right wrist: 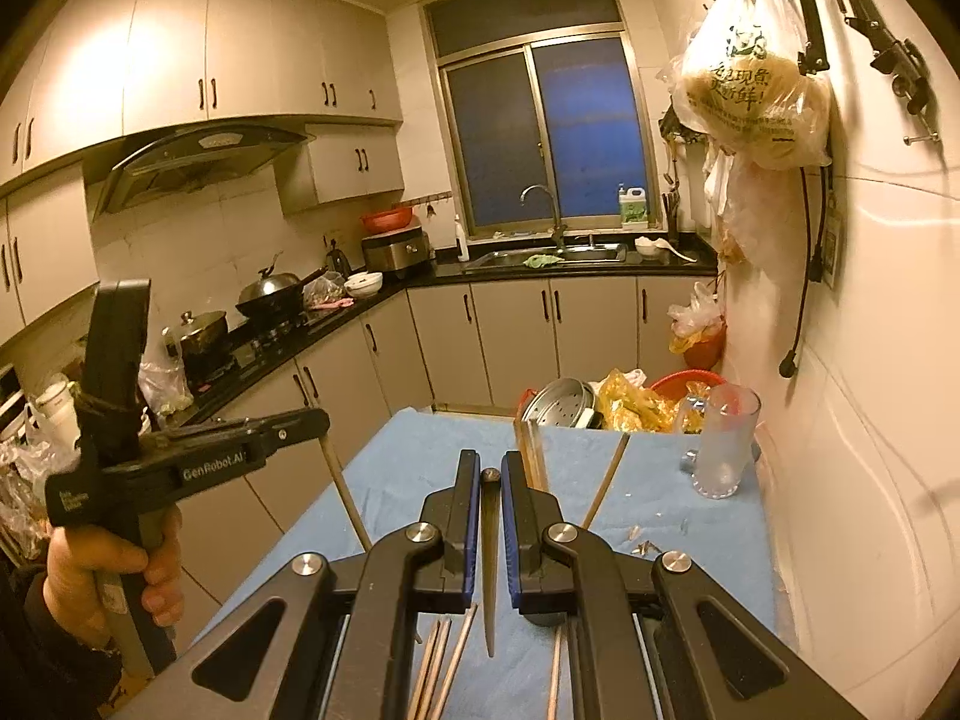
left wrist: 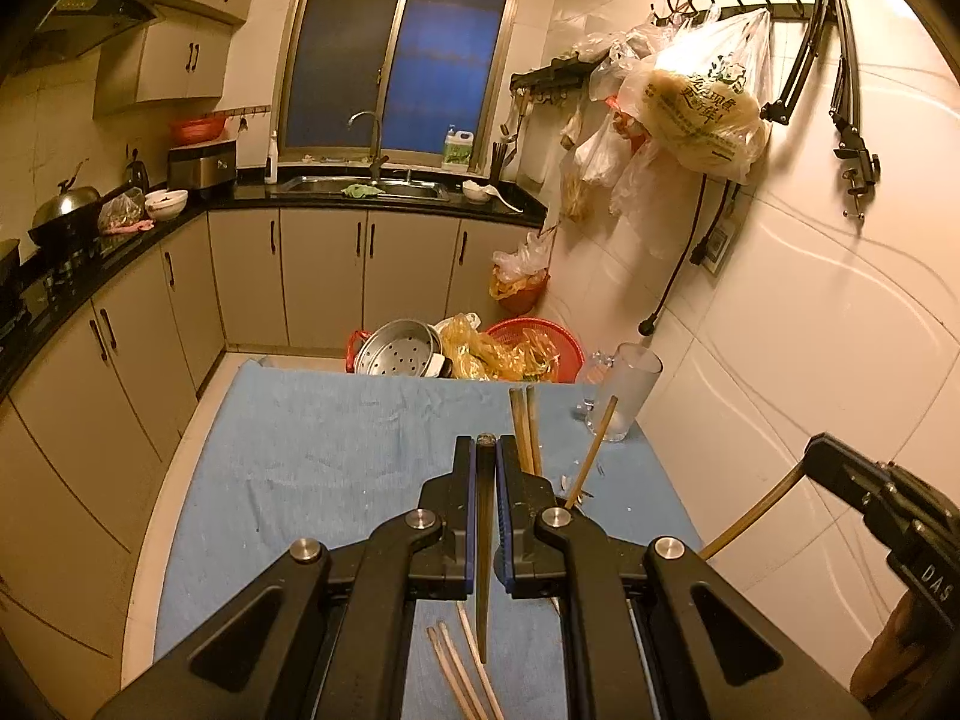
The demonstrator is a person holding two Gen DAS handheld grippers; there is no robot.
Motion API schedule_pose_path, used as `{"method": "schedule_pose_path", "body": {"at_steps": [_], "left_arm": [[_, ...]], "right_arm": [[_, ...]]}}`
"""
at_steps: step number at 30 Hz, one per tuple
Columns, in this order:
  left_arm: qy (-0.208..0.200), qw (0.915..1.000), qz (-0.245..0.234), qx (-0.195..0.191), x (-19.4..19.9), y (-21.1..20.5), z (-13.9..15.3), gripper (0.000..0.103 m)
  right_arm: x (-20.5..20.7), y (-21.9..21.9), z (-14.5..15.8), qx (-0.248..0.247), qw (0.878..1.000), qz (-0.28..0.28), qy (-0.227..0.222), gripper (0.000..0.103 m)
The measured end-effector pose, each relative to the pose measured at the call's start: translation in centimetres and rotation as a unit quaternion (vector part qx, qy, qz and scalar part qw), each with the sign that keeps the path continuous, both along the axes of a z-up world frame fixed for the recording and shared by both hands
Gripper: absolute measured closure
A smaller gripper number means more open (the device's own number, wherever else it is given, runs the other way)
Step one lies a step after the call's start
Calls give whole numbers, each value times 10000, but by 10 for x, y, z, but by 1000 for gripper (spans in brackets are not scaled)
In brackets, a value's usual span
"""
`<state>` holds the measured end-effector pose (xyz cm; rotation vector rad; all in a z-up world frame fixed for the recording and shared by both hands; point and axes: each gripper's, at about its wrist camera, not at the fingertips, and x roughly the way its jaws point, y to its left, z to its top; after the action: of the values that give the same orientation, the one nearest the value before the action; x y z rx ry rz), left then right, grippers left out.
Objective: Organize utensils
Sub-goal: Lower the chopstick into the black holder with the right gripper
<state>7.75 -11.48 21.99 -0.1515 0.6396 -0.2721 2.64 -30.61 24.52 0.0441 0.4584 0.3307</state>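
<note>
Plainly, each hand-held gripper is clenched on a single dark chopstick: the left gripper (left wrist: pixel 485 450) pinches one (left wrist: pixel 483 570) near its capped top so that the tapered end hangs down toward the cloth, and the right gripper (right wrist: pixel 491 480) holds its own chopstick (right wrist: pixel 489 576) the same way. Chopsticks like these are light, thin and stiff, with a smooth finish that looks likely to slip or swivel between the pads, so a grip near the thick upper end, square across the shaft, seems the safest hold; a pinch near the tip would probably let it pivot. More pale wooden chopsticks (left wrist: pixel 465 672) lie loose on the blue tablecloth (left wrist: pixel 312 456) just under the grippers, and a few others (left wrist: pixel 525 429) stand or lean beyond the left gripper, how supported I cannot tell. A frosted glass mug (left wrist: pixel 624 399) stands near the table's far right corner, close to the tiled wall, a likely holder and a fragile one that would tip if knocked. The cloth is soft and wrinkled, so sticks should not roll far. Beyond the table sit a steamer pot (left wrist: pixel 399 355) and a red basket (left wrist: pixel 552 339) with yellow bags; the small kitchen is dim, with a dark window (left wrist: pixel 399 69) over the sink.
</note>
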Motion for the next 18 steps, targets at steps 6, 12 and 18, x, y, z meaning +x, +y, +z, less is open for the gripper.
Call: {"method": "schedule_pose_path", "body": {"at_steps": [6, 12, 18], "left_arm": [[-77, 9999, -60, 84, 5, -11, 9, 97], [-201, 9995, -175, 177, 9, -26, 22, 97], [-298, 9991, -213, 201, 19, -38, 34, 97]], "right_arm": [[7, -8, 15, 25, 9999, -80, -61, 95], [10, -11, 29, -44, 9997, -146, -166, 95], [18, -16, 42, -61, 9994, -243, -242, 95]]}}
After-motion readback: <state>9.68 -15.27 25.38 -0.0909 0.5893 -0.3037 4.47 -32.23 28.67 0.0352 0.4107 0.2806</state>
